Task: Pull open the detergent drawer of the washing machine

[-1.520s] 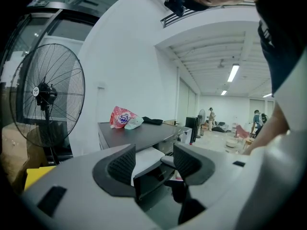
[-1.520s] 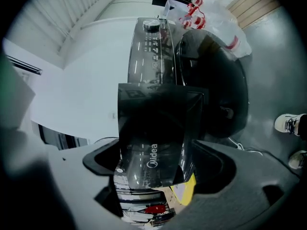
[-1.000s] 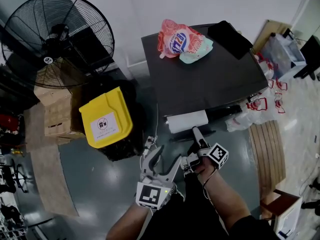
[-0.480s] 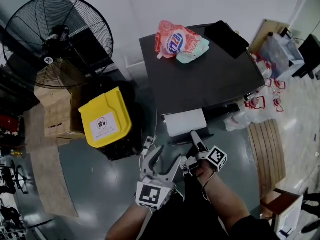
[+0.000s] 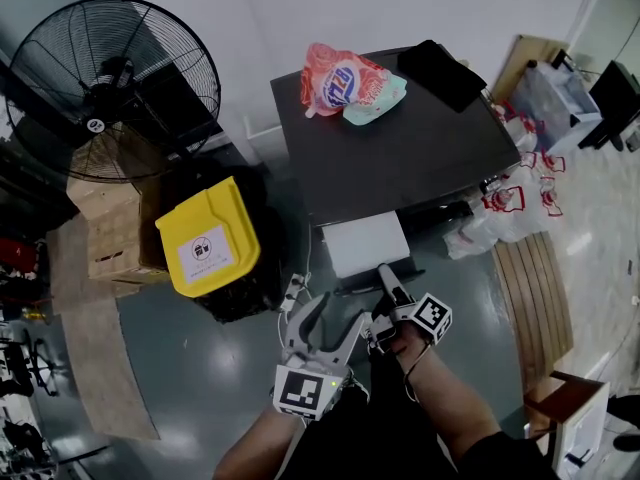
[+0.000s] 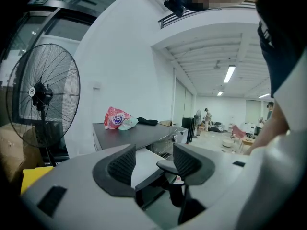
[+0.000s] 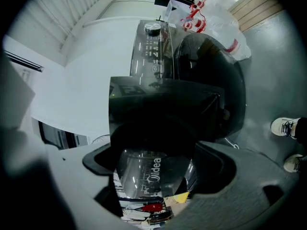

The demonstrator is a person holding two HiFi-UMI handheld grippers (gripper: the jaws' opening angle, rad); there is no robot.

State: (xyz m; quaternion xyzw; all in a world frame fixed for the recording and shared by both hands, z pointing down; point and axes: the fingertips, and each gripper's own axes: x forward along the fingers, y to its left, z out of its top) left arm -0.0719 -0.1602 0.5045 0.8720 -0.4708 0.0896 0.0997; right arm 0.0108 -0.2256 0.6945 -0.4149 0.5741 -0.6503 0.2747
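1. My right tongs (image 5: 385,276) are clenched on the front panel of the detergent drawer (image 5: 365,243), which stands pulled out of the washing machine (image 5: 400,158).
2. My left tongs (image 5: 335,313) hang released, empty, nearby.

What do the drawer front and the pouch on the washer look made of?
The drawer front: likely glossy dark plastic, possibly glass-faced; it reflects the room sharply around a printed logo.
The pouch: thin glossy plastic film, printed pink and red; it lies crumpled and slumped.
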